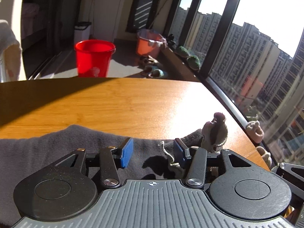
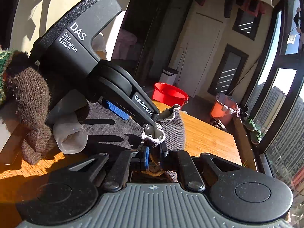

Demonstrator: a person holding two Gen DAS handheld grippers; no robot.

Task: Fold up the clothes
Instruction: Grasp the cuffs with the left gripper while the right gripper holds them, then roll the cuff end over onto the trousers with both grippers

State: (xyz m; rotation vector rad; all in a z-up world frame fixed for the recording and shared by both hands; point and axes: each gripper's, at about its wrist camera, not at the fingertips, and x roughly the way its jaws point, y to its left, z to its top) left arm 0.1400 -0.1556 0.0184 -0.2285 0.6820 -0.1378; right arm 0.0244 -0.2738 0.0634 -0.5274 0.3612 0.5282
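In the right wrist view, the left claw point(image 2: 139, 118) carries white lettering. Its upper housing reads "DAS", with "Data Acquisition System" in smaller type stacked on 3 lines beneath. Its finger arm point(image 2: 143, 105) reads "GenRobot.AI". The left wrist view shows no readable text, only a small crosshair mark on the claw's ribbed body.
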